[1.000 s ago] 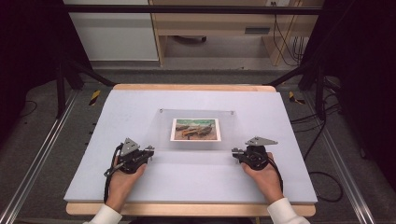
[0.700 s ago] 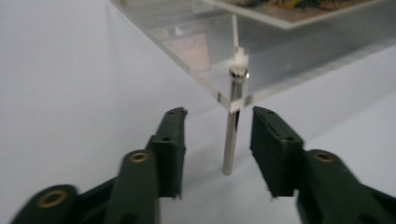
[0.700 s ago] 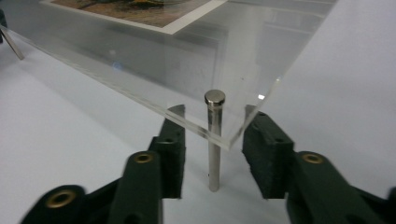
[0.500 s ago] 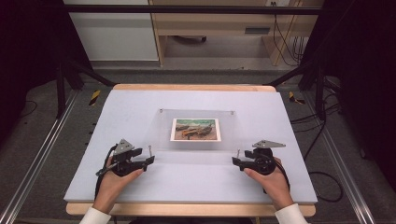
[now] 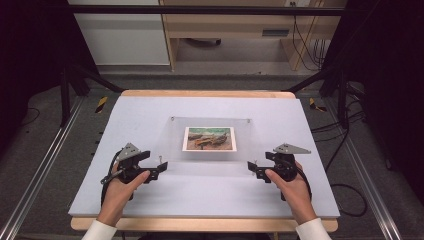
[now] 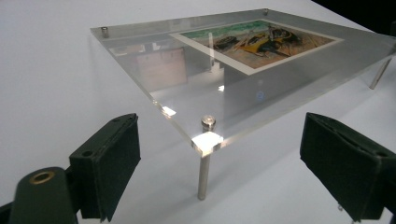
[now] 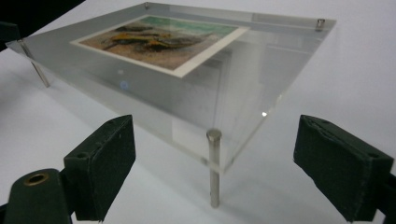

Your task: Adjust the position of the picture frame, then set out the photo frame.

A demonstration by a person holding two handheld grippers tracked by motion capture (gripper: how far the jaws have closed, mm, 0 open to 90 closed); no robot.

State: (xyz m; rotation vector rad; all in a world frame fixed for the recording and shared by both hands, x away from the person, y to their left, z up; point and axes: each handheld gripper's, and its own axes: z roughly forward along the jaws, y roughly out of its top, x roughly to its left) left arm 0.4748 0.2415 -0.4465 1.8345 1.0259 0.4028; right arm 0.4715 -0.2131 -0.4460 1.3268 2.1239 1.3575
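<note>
From above, both hands have drawn back toward the table's near edge; the left gripper (image 5: pixel 159 171) and right gripper (image 5: pixel 252 170) flank the clear frame (image 5: pixel 210 160) mid-table. Each gripper view shows jaws spread wide around a corner post (image 6: pixel 203 170), probably lining up a two-handed lift.

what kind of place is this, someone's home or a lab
Probably a lab or recording workspace: a padded table between floor rails, loose cables on the floor, and a hand-held gripper at an acrylic picture stand.
</note>
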